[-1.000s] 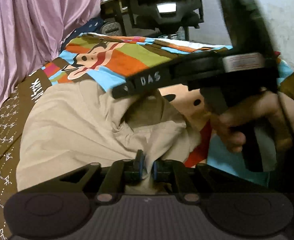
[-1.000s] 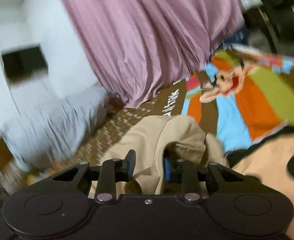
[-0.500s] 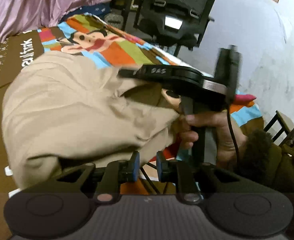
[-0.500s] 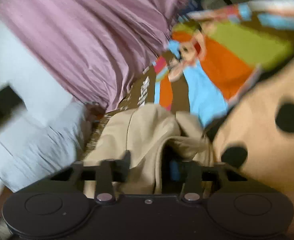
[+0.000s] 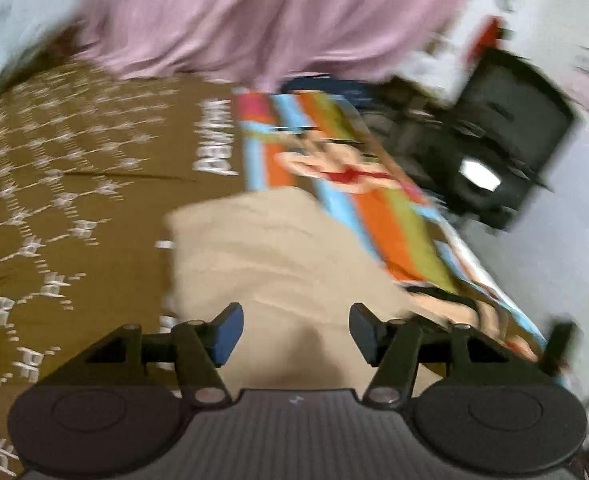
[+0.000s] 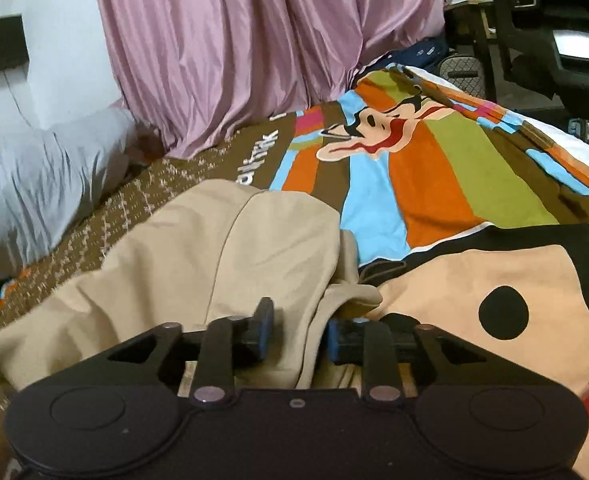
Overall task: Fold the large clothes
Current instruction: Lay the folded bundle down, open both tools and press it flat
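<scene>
The left tongs (image 5: 296, 334) are seen with the jaws set wide and opening; nothing is gripped, and the beige garment (image 5: 278, 248) is seen beyond and below the gap between them, untouched by the blue pads (image 5: 226, 334). The left wrist view is blurred. The right tongs (image 6: 300, 334) are set at a narrower gap, with the jaws opening; a raised fold of the same beige garment (image 6: 222, 256) stands between the fingers, and contact by the pads cannot be confirmed, as a gap is visible on each side of the fold. The garment is laid in a folded, rumpled heap on the bed, partly over the brown patterned cover (image 6: 134, 208) and partly over the striped cartoon blanket (image 6: 414, 168). A peach panel with black dots (image 6: 502, 312) is located to the right of the garment. A pink curtain (image 6: 254, 48) is hung behind the bed, a grey pillow (image 6: 42, 184) is placed at the left, and a black office chair (image 6: 554, 32) is positioned at the upper right.
</scene>
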The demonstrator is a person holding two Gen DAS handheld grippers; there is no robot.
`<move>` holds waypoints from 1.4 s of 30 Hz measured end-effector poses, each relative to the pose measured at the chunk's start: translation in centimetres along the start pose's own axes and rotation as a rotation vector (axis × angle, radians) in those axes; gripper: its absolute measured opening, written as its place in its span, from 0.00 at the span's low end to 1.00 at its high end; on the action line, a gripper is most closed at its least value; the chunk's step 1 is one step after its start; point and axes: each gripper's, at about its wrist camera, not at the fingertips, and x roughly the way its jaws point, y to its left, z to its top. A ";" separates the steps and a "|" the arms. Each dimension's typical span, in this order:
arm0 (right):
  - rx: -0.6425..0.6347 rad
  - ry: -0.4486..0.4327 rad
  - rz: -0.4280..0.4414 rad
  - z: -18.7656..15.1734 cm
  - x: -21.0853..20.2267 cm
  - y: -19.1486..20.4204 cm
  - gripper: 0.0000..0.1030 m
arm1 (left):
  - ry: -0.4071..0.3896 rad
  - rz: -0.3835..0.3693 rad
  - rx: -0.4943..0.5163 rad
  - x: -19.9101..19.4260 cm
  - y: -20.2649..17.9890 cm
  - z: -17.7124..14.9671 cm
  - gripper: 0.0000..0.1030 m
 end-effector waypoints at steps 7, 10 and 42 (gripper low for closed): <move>-0.048 -0.028 -0.070 0.1 -0.7 1.0 0.69 | 0.106 0.035 -0.037 5.4 0.4 0.7 0.67; -0.104 -0.022 -0.121 -0.1 -1.8 1.4 0.76 | 0.111 0.119 0.092 6.9 -0.5 -1.1 0.67; -0.316 0.143 0.102 4.4 18.5 11.6 0.78 | 0.064 0.051 0.004 5.7 4.7 -6.4 0.73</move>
